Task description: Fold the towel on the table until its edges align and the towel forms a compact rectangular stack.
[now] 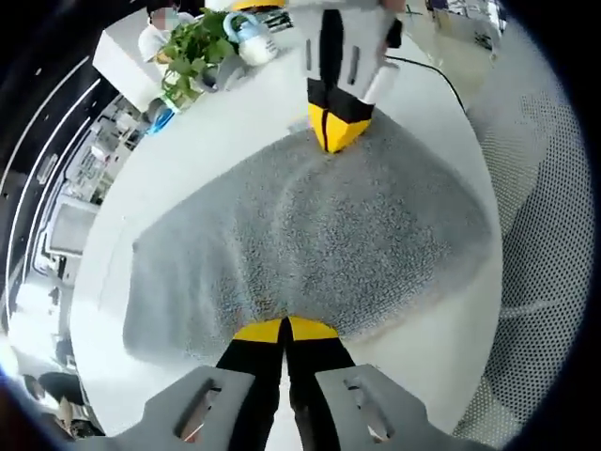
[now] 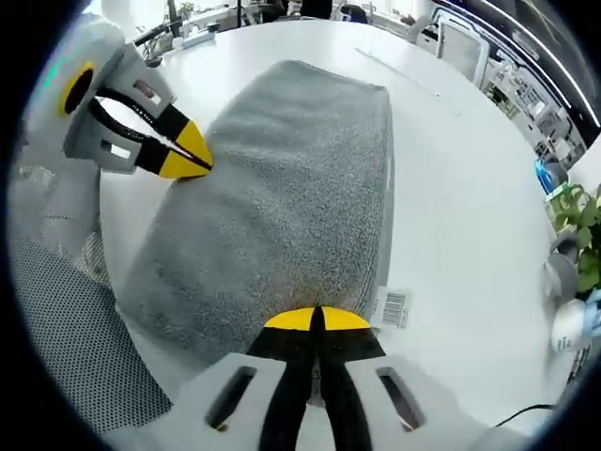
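You are holding the gray towel [image 1: 310, 235] at two ends. It is lying on the round white table [image 1: 216, 141], and it is already folded over, so it looks thick and soft.

In the left gripper view, your left gripper [image 1: 285, 330] is sitting at the near edge of the towel. Its two yellow tips are pressed together, with the towel's edge pinched right at them. Across the towel, your right gripper [image 1: 331, 139] is coming in from the top. Its yellow tips are touching the far edge of the towel, and they look closed on it too.

In the right gripper view, your right gripper [image 2: 314, 320] is at the near edge of the towel [image 2: 282, 207]. Its yellow tips are shut tight together on the cloth. A small white tag [image 2: 392, 307] with black lines is sticking out of the towel just beside those tips. Your left gripper [image 2: 188, 150] is showing at the upper left, biting the far side of the towel with its tips closed.

The towel is stretching between the two grippers, near the edge of the table [image 2: 451, 188]. A green plant [image 1: 192, 47] and a white bottle with a blue top [image 1: 246, 36] are standing at the far side of the table, well apart from the towel. A black cable [image 1: 441, 80] is lying on the table behind the right gripper.
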